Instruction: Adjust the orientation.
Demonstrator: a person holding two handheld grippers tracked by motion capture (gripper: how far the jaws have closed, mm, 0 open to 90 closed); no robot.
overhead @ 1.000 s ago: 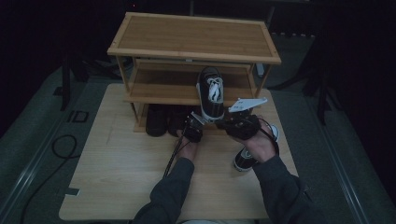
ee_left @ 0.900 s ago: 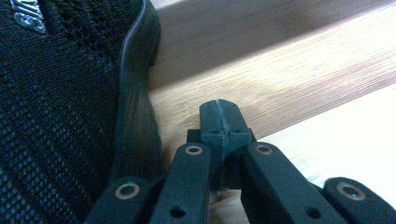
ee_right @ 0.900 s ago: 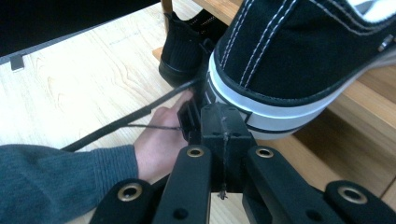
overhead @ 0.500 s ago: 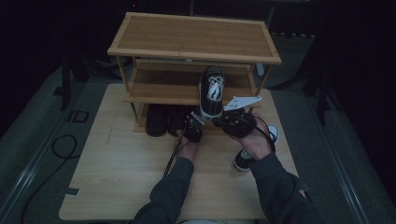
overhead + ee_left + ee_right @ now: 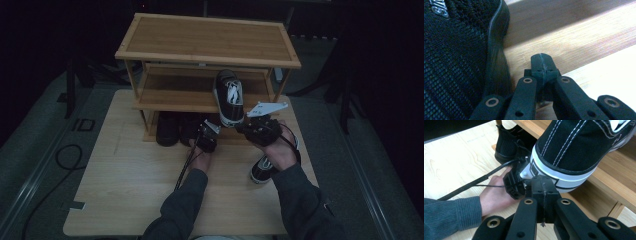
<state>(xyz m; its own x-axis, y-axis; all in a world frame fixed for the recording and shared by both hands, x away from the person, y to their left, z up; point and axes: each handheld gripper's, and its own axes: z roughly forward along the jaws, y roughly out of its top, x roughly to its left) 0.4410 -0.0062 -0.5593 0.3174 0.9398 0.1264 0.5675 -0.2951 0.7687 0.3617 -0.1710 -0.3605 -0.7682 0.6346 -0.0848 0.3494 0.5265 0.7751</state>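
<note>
A black-and-white sneaker [image 5: 229, 96] lies on the middle shelf of a wooden shoe rack [image 5: 210, 37], its heel sticking out toward me. In the right gripper view the sneaker's heel [image 5: 571, 150] is right in front of my right gripper [image 5: 543, 187], which is shut with its tip against the white sole. In the high view my right gripper [image 5: 245, 128] is just below that heel. My left gripper [image 5: 202, 132] is low at the rack's bottom shelf. Its jaws [image 5: 541, 65] are shut and empty beside a black mesh shoe [image 5: 456, 50].
A second black-and-white sneaker [image 5: 262, 169] lies on the table [image 5: 125, 190] under my right wrist. Dark shoes [image 5: 169, 130] stand on the bottom shelf at the left. The left hand and its cable [image 5: 474, 182] cross the right gripper view.
The sneaker has slid a little further onto the middle shelf and straightened, with the right gripper following behind its heel. The left gripper has stayed put.
</note>
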